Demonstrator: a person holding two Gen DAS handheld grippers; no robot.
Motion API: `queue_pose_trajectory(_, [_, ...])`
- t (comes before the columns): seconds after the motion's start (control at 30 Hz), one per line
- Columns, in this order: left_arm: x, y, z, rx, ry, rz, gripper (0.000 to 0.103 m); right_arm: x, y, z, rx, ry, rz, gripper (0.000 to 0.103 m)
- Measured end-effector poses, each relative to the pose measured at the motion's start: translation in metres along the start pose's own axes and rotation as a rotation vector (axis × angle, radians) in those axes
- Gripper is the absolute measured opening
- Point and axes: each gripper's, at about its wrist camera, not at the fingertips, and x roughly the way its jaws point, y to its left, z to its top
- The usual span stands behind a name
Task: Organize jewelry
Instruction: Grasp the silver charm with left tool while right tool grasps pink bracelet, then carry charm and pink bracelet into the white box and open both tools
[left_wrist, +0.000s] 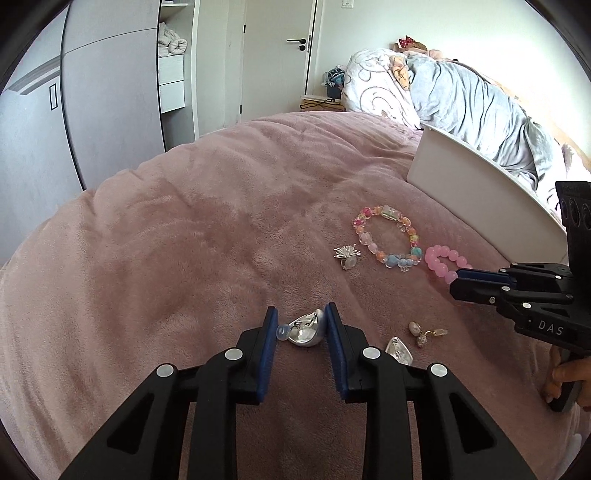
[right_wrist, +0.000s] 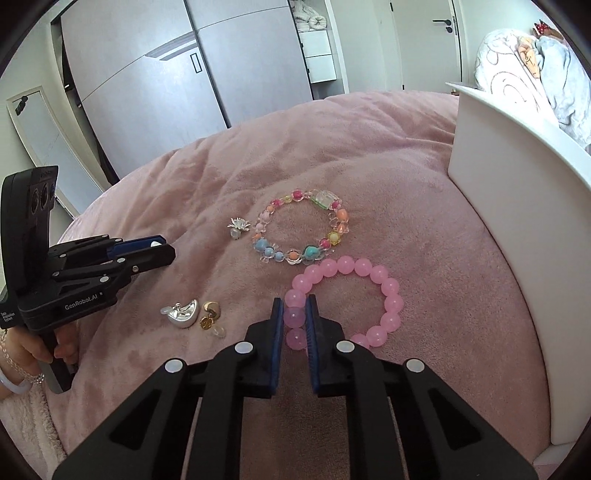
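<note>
On a pink plush bedspread lie a pink bead bracelet (right_wrist: 354, 295), a multicoloured bead bracelet (right_wrist: 301, 232), a small silver flower ring (right_wrist: 238, 227), a silver shell-shaped earring (left_wrist: 306, 328) and gold earrings (right_wrist: 210, 314). My right gripper (right_wrist: 294, 317) is shut on the pink bead bracelet at its near-left beads; the bracelet rests on the bed. My left gripper (left_wrist: 301, 317) is open, its fingers straddling the silver earring without clamping it. In the left wrist view the right gripper (left_wrist: 456, 280) meets the pink bracelet (left_wrist: 441, 264).
A white box wall (right_wrist: 491, 177) stands right of the jewelry, also in the left wrist view (left_wrist: 461, 177). Grey and patterned bedding (left_wrist: 461, 96) is piled behind it. Wardrobes (right_wrist: 147, 85) and a door lie beyond the bed's far edge.
</note>
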Motion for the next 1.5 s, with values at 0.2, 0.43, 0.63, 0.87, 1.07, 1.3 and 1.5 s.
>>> queue_pose_trajectory(0.2, [-0.019, -0.011, 0.0, 0.015, -0.027, 0.007, 0.03, -0.031, -0.006, 0.014, 0.013, -0.075, 0.002, 0.012])
queue_pose_trajectory(0.43, [-0.038, -0.024, 0.012, 0.008, -0.061, 0.001, 0.03, -0.07, -0.021, 0.037, 0.052, -0.178, 0.019, 0.012])
queue_pose_trajectory(0.63, [-0.048, -0.038, 0.031, -0.019, -0.077, -0.028, 0.03, -0.104, -0.028, 0.055, 0.041, -0.252, 0.022, 0.012])
queue_pose_trajectory(0.87, [-0.059, -0.065, 0.069, 0.011, -0.107, -0.04, 0.03, -0.139, -0.038, 0.074, 0.035, -0.323, 0.025, 0.012])
queue_pose_trajectory(1.07, [-0.071, -0.093, 0.11, 0.066, -0.143, -0.057, 0.03, -0.161, -0.047, 0.082, 0.017, -0.357, 0.008, 0.012])
queue_pose_trajectory(1.3, [-0.064, -0.128, 0.146, 0.112, -0.14, -0.084, 0.03, -0.18, -0.079, 0.085, 0.052, -0.39, 0.003, 0.012])
queue_pose_trajectory(1.5, [-0.045, -0.167, 0.169, 0.179, -0.116, -0.096, 0.031, -0.199, -0.107, 0.084, 0.073, -0.421, -0.022, 0.012])
